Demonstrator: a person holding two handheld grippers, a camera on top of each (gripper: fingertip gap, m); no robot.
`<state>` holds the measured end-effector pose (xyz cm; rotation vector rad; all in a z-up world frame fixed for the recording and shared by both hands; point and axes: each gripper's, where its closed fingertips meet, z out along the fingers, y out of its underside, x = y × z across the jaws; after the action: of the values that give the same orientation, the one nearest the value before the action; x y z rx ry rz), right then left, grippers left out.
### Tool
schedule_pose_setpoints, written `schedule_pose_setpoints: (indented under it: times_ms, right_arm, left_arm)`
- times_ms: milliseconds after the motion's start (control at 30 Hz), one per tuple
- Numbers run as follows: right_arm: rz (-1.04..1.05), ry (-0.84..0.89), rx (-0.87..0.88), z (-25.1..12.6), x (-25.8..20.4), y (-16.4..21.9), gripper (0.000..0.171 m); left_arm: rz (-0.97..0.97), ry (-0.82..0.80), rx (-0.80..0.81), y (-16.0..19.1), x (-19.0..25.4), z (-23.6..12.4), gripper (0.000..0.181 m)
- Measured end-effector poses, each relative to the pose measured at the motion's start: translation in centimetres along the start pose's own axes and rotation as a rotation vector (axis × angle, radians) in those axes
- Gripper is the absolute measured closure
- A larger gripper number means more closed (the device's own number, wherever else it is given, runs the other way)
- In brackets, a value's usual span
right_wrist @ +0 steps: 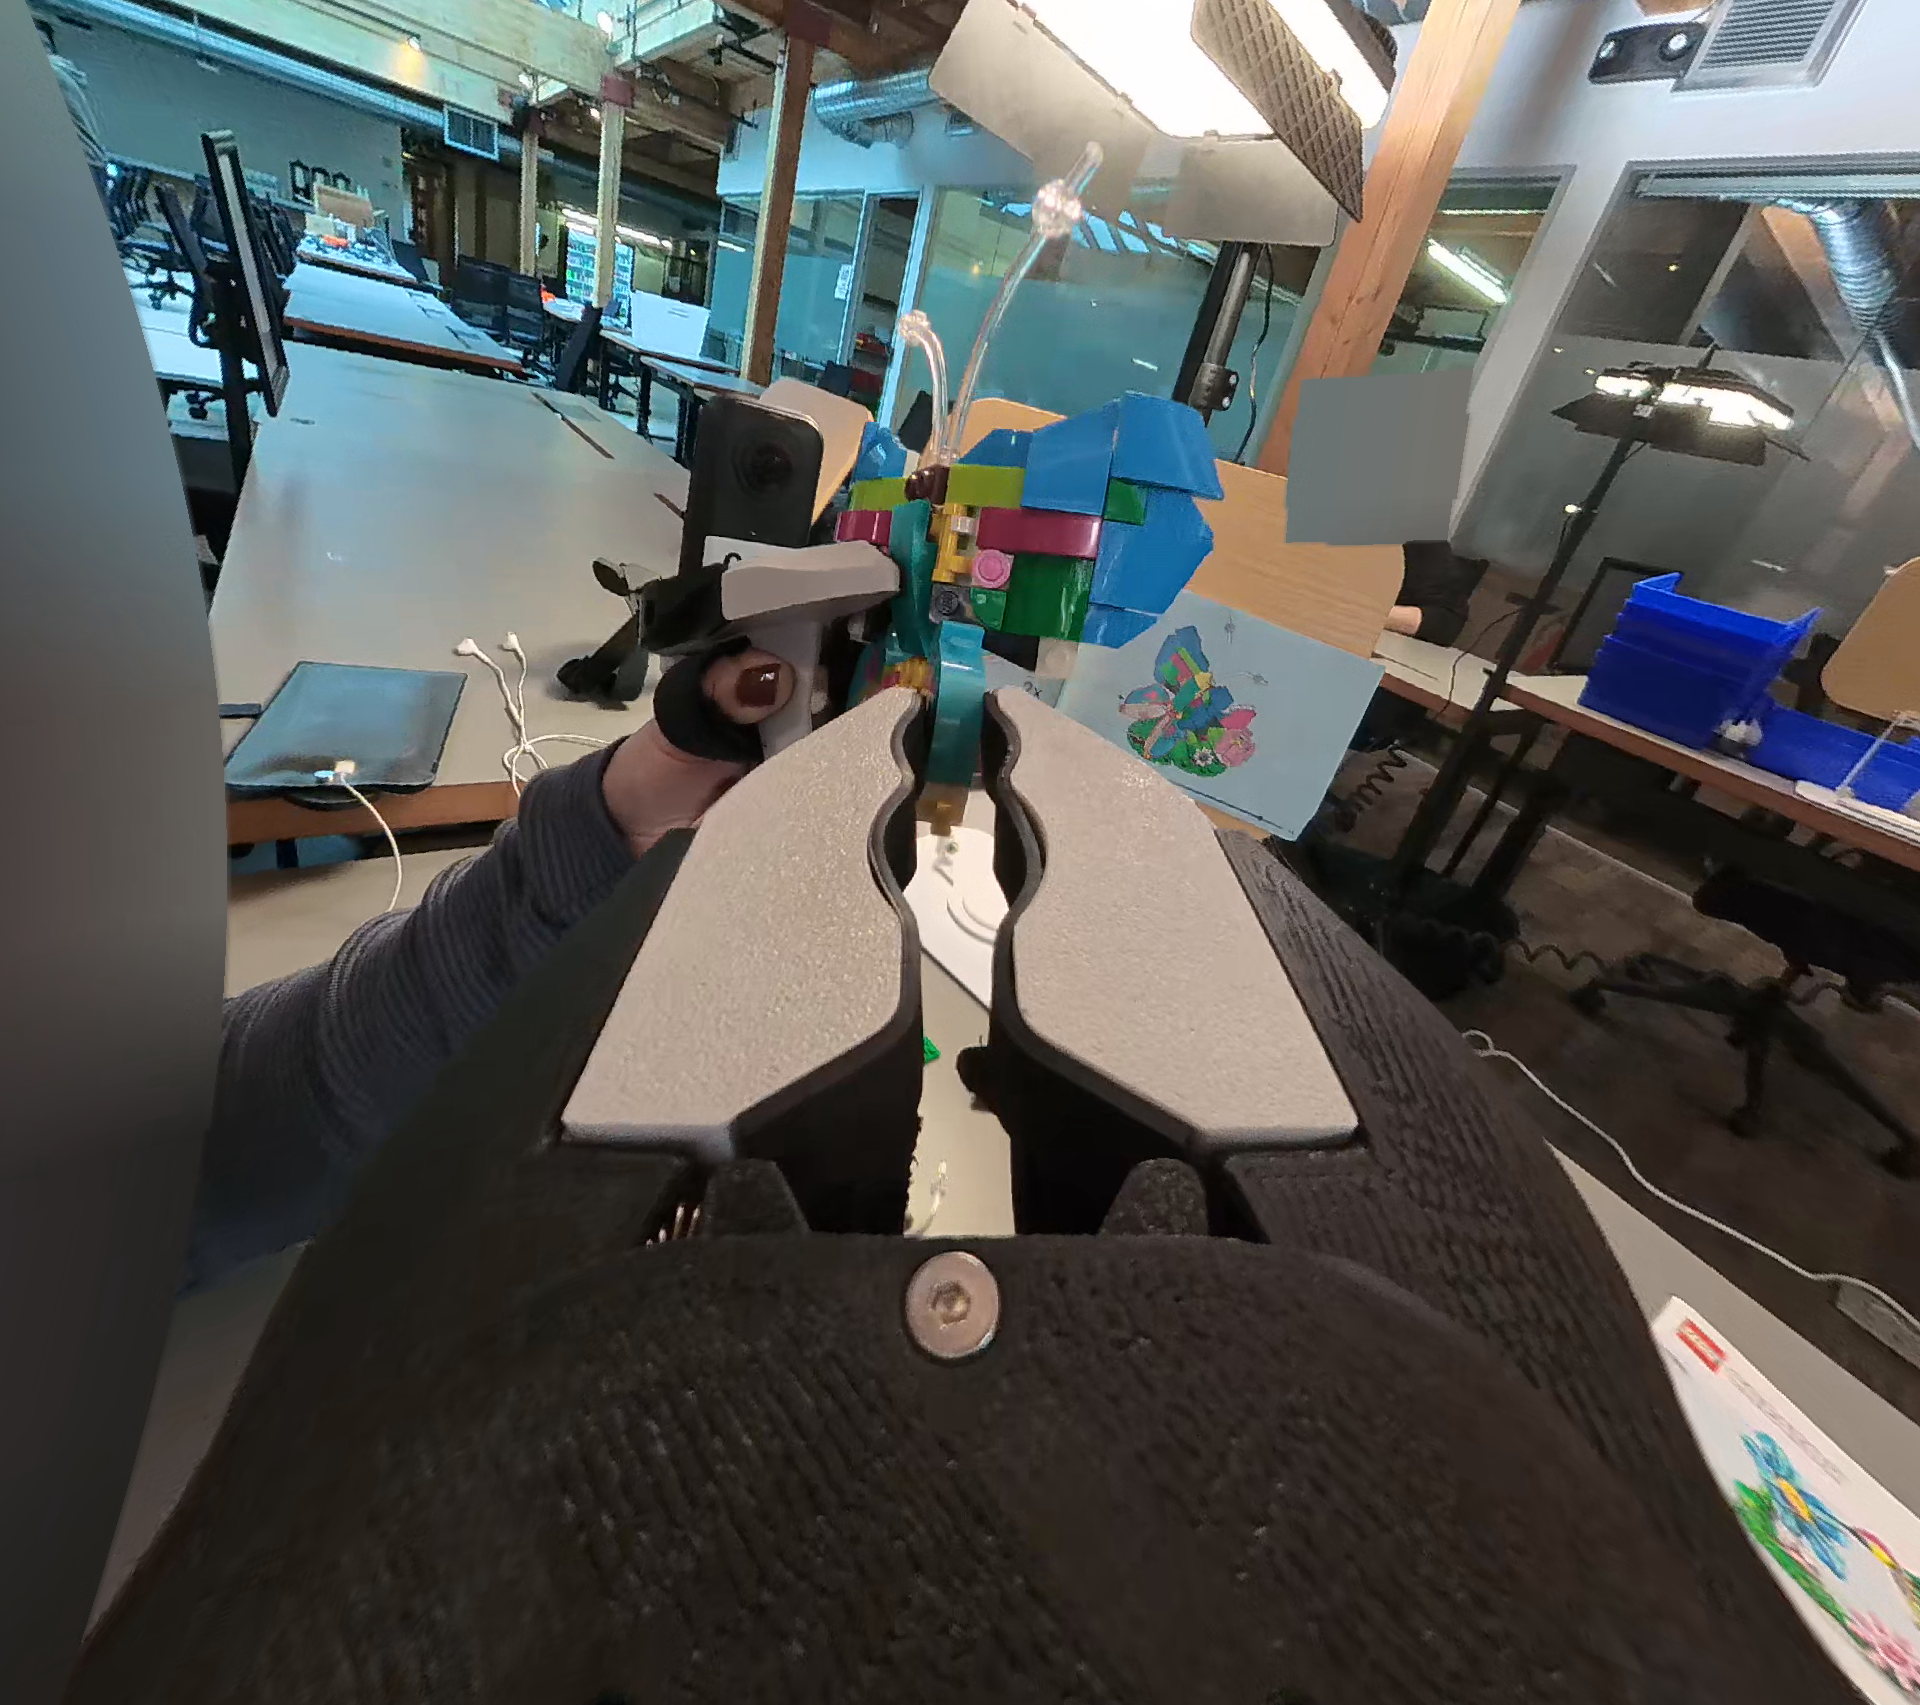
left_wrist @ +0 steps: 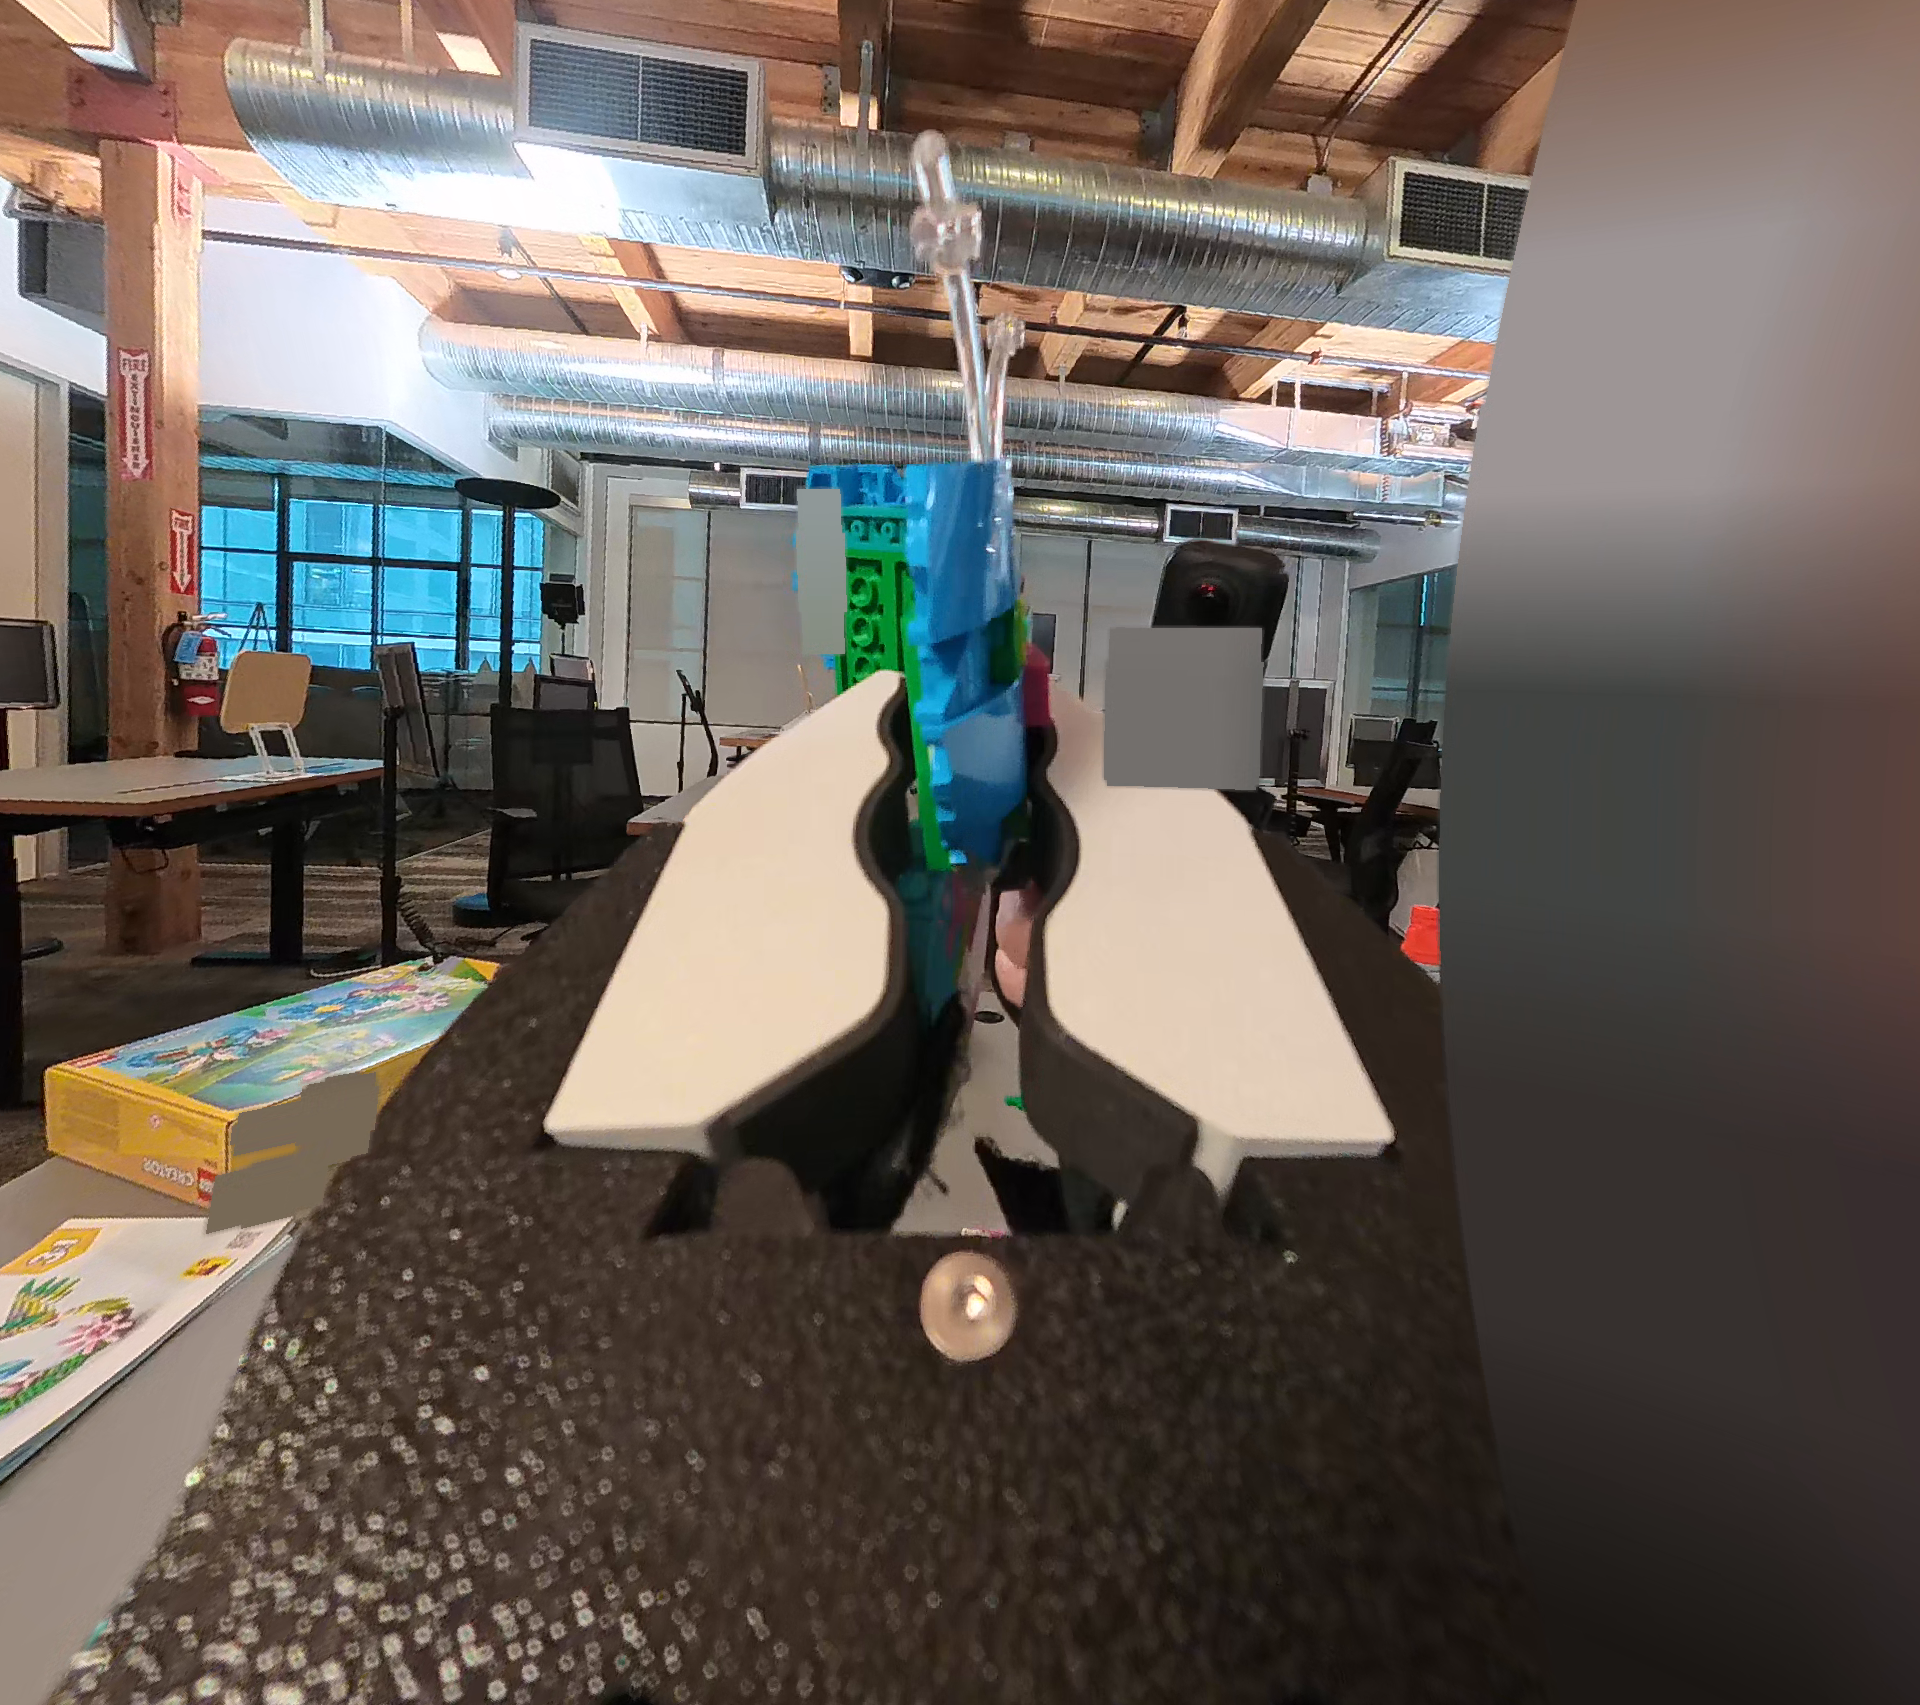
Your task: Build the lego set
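A lego butterfly [right_wrist: 1049, 543] with blue, green and magenta wings, a teal body and clear antennae is held up in the air between both grippers. My right gripper [right_wrist: 951, 710] is shut on the lower end of its teal body. My left gripper [right_wrist: 831, 585] comes in from the left and clamps the left wing. In the left wrist view the butterfly [left_wrist: 966, 699] shows edge-on between the white fingers of my left gripper [left_wrist: 966, 720], antennae pointing up. The right gripper's camera [left_wrist: 1221, 585] shows just behind it.
A yellow lego box [left_wrist: 249, 1084] and an open instruction booklet [left_wrist: 104, 1323] lie on the grey table at left. Another booklet [right_wrist: 1808, 1530] lies at right. A propped picture page [right_wrist: 1226, 710], blue bins [right_wrist: 1704, 668], a dark pouch [right_wrist: 343, 725] and a studio lamp [right_wrist: 1174, 24] surround the work area. Spacing between my two grippers at the tips: around 4 cm.
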<state>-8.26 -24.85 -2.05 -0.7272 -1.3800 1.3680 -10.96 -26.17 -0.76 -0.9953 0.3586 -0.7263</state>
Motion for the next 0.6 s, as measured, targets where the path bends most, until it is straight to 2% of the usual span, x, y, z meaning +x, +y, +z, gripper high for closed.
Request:
schedule_pose_setpoints:
  times_ms: [233,300,433,567,600]
  right_arm:
    - [-0.029,-0.037,0.115,-0.7,-0.5,-0.8,0.161]
    - [-0.002,-0.050,0.203,-1.4,0.0,-2.0,0.153]
    - [0.264,-0.145,0.246,-1.9,2.3,-2.5,0.129]
    - [0.506,-0.316,0.229,-1.4,2.2,-2.0,0.118]
    - [0.547,-0.355,0.205,-1.1,2.0,-1.7,0.121]
  left_arm:
    - [-0.024,0.041,-0.005,0.2,0.6,0.3,0.162]
    - [-0.032,0.065,-0.030,0.5,0.8,0.5,0.162]
    - [-0.092,0.169,-0.053,0.9,1.9,0.5,0.163]
    - [-0.141,0.243,-0.126,2.2,2.5,0.8,0.163]
    - [-0.142,0.242,-0.137,2.5,2.5,0.9,0.163]
